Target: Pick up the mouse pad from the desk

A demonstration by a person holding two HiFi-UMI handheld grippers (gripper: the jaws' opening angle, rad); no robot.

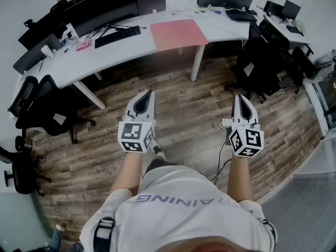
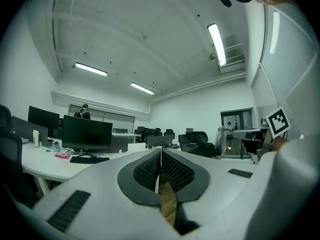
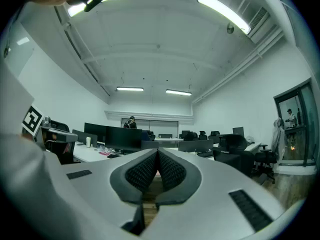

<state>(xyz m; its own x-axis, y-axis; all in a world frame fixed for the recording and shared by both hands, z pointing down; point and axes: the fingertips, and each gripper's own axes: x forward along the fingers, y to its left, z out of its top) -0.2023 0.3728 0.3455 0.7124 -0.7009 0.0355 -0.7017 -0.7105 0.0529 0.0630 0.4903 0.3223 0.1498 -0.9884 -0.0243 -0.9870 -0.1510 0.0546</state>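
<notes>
Head view, nearest first: white shirt (image 1: 178, 203) at the bottom edge, forearms out, left gripper (image 1: 149, 94) and right gripper (image 1: 239, 96) held side by side above the wood floor (image 1: 178, 96), tips aimed at the desk (image 1: 126, 54) and well apart from it. A cable (image 1: 219, 164) lies on the floor near the right gripper. Jaw state reads only from the gripper views. In the left gripper view the jaws are closed pad to pad, nothing between them, with a sliver of floor showing in the gap lower down. The right gripper view is the same: closed, empty. Each gripper view also catches the other gripper's marker cube (image 2: 278, 122) at its frame edge. Further out, black chairs (image 1: 44, 106) stand left and right of the open floor. The mouse pad (image 1: 177, 34) is pink, lying flat at the near edge of the curved white desk, just right of the keyboard (image 1: 117, 36) and above a desk leg (image 1: 198, 62), untouched. Only the head view shows it clearly; from the low gripper angles the desk top is nearly edge-on and the pad cannot be made out. Monitors (image 1: 102, 12) stand behind the keyboard. The gripper views add what the head view lacks: ceiling lights (image 2: 216, 44), a person (image 3: 131, 122) standing past the monitors by the far wall, and a doorway (image 3: 295, 129) on the right.
</notes>
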